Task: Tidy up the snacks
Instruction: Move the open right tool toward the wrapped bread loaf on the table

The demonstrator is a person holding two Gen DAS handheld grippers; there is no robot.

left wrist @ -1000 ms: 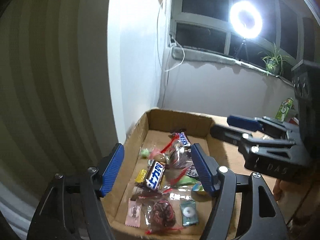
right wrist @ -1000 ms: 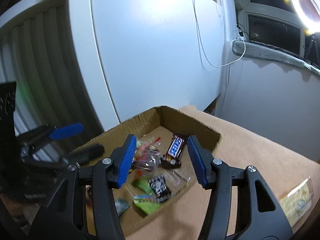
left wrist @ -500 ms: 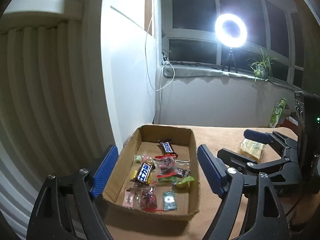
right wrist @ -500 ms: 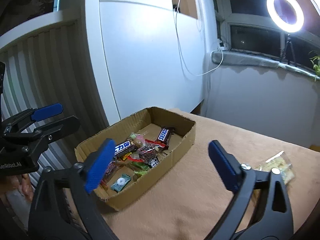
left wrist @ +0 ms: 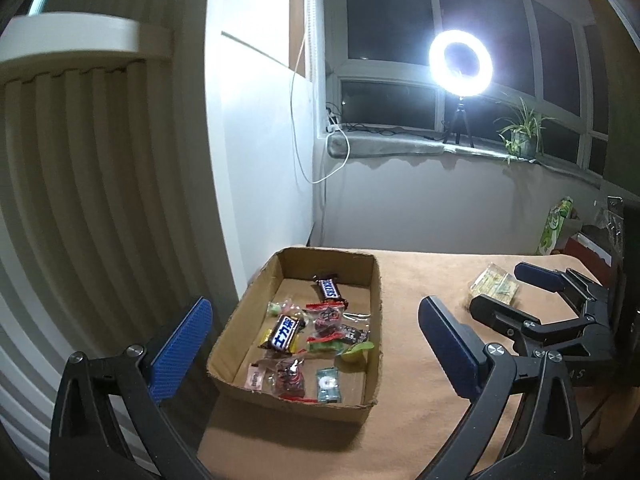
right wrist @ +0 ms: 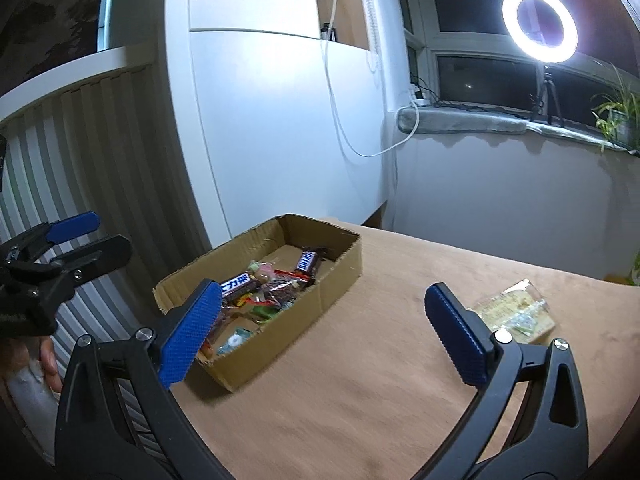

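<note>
Snacks fill a shallow cardboard box (left wrist: pixel 298 392) that sits at the left edge of a tan cloth-covered table (right wrist: pixel 380 392), close to a white wall. Inside lie a dark Snickers bar (left wrist: pixel 330 289) near the far end, a second chocolate bar (left wrist: pixel 283 332) with white lettering toward the middle, red-trimmed clear packets, something green, and a small teal-wrapped sweet (left wrist: pixel 327 385) by the near wall. One more snack packet (right wrist: pixel 514 312), yellowish in clear wrap, lies on the cloth well apart from the box; its print is too blurred to read. The left gripper (left wrist: pixel 316 350) hangs over the near end of the box, its jaws having just been opening and now spread wide with nothing clamped between them. The right gripper (right wrist: pixel 324 338) has its jaws parted equally wide, empty, above the bare cloth between box and packet. On the sill behind, a ring light (left wrist: pixel 461 63) glows beside a potted plant (left wrist: pixel 520 136).
</note>
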